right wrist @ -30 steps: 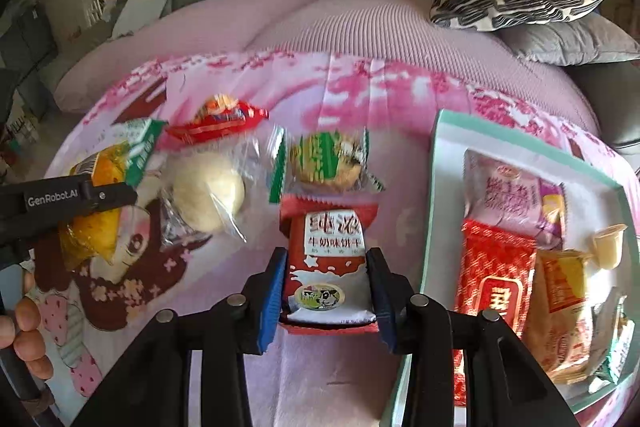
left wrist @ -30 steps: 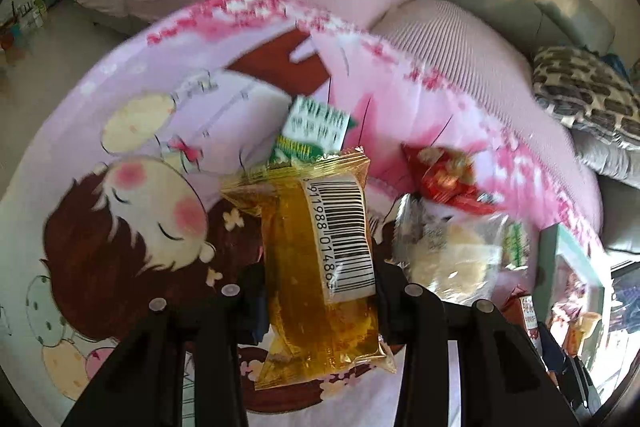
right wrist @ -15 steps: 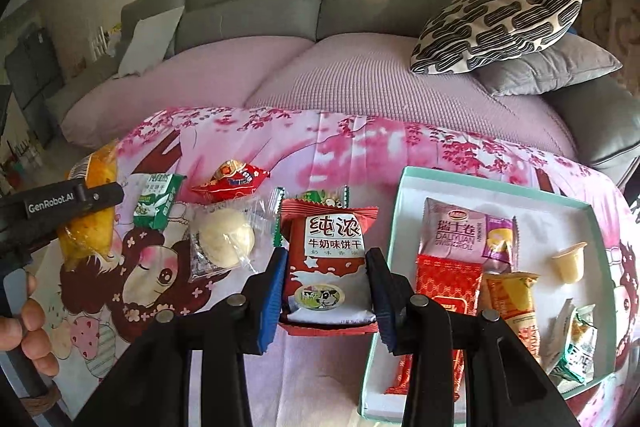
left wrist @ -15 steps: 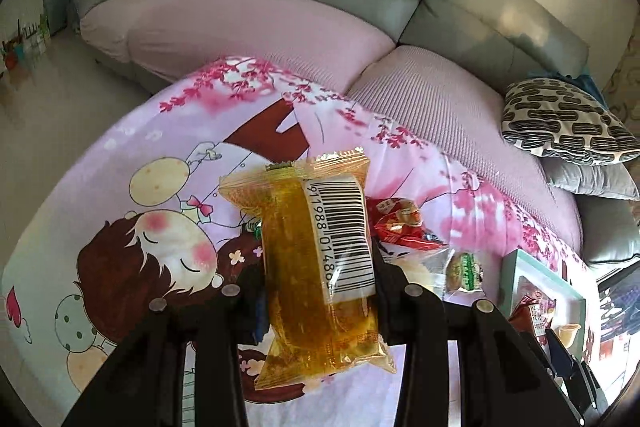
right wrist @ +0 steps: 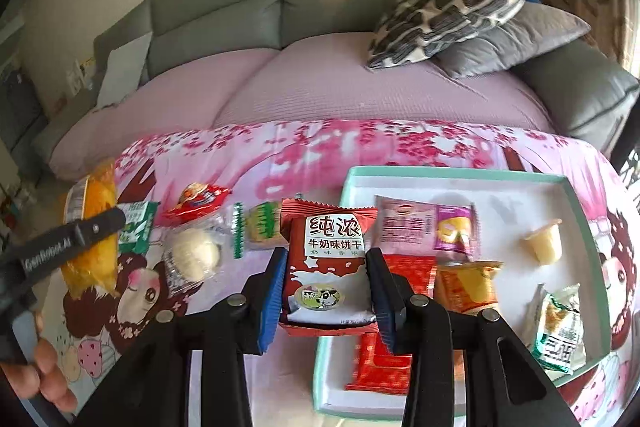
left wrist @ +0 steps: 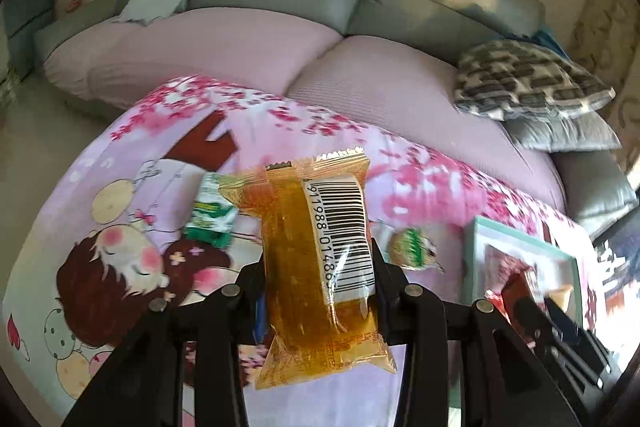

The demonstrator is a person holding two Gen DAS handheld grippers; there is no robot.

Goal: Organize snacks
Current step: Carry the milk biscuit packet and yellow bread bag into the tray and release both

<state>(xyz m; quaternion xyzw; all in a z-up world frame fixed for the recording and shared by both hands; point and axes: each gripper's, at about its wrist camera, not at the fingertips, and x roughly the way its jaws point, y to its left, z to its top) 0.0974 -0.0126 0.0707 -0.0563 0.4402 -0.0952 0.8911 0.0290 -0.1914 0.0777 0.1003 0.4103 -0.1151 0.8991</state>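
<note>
My left gripper (left wrist: pixel 318 267) is shut on a yellow snack packet (left wrist: pixel 316 259) with a barcode, held up above the pink cartoon cloth (left wrist: pixel 120 227). The same yellow packet (right wrist: pixel 92 247) shows at the left of the right wrist view, in the left gripper (right wrist: pixel 94 227). My right gripper (right wrist: pixel 326 279) is shut on a red milk biscuit packet (right wrist: pixel 326 263), raised near the left edge of the teal-rimmed white tray (right wrist: pixel 452 175). Several snacks lie in the tray: a pink packet (right wrist: pixel 424 231), a red packet (right wrist: pixel 388 355), an orange packet (right wrist: pixel 468 287), a jelly cup (right wrist: pixel 544 243) and a green-white packet (right wrist: pixel 560 331).
On the cloth lie a green-white packet (right wrist: pixel 138 233), a red wrapped candy (right wrist: pixel 198 201), a round bun in clear wrap (right wrist: pixel 194 259) and a green-striped cookie packet (right wrist: pixel 260 227). A grey sofa (right wrist: pixel 224 11) with patterned cushions (right wrist: pixel 452 11) stands behind. A hand (right wrist: pixel 48 367) shows lower left.
Both grippers have risen with their packets held, so the cloth and the tray look farther off. The right view has shifted toward the tray, and the sofa shows more.
</note>
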